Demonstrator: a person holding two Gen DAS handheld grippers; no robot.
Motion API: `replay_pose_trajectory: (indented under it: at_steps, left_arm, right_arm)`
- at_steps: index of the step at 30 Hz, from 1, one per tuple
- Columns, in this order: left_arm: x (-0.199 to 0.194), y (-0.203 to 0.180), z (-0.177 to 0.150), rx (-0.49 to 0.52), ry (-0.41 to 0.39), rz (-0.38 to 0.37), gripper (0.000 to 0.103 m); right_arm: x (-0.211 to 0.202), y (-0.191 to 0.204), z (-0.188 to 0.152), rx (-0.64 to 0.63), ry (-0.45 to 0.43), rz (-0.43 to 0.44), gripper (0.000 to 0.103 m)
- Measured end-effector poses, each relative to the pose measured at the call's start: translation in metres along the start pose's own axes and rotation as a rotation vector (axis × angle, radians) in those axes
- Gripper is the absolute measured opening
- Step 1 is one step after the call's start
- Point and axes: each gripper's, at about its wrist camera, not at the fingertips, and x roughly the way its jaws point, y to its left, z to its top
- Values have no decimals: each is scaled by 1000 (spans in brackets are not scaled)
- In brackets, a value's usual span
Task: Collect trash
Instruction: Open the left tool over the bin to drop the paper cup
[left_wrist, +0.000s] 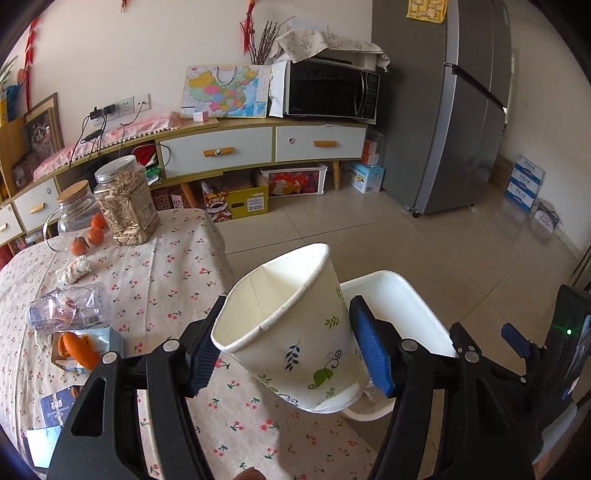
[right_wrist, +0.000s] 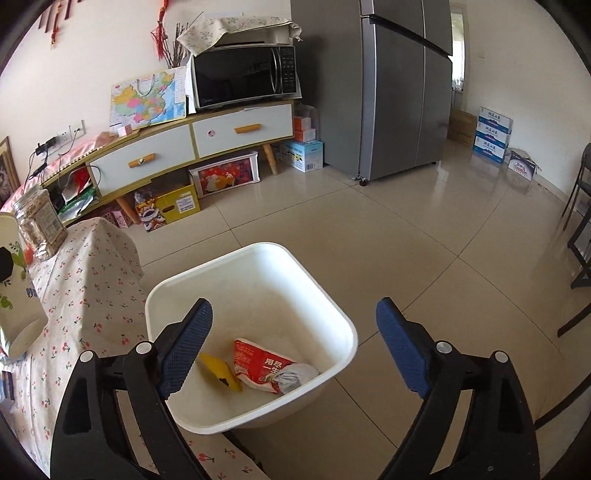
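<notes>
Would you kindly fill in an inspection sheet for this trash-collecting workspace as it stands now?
Surface: table under a cherry-print cloth.
Job's things: paper cup, squeezed out of round; white bin beside the table holds a red wrapper and a yellow scrap.
Clutter: crushed plastic bottle, crumpled tissue, snack jar, glass jar, oranges.
Grippers: left gripper shut on the cup; right gripper over the bin, jaws wide apart, nothing between them.
Cables: chargers at the wall sockets.
Surroundings: sideboard, microwave, fridge, tiled floor.
</notes>
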Motion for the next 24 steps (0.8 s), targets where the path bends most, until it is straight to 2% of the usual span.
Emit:
replay_pose_trajectory:
  at_steps: [6, 8, 10, 15, 18, 24]
  left_arm:
    - [28, -35, 18, -34, 51, -94, 66]
    - [40, -46, 22, -43, 72, -132, 68]
    - [55, -56, 25, -45, 109, -168, 76]
    - [77, -55, 22, -114, 179, -189, 81]
    - [77, -46, 16, -108, 185, -167, 83]
    - [60, -10, 3, -116, 172, -45, 87]
  right_arm:
    - [-2, -32, -9, 64, 5, -39, 92]
    - [-1, -39, -9, 78, 11, -51, 92]
    - [-1, -44, -9, 93, 11, -59, 92]
    - [-4, -46, -5, 98, -9, -72, 95]
    - [-4, -42, -2, 104, -9, -57, 95]
    - [-9, -20, -2, 81, -15, -19, 96]
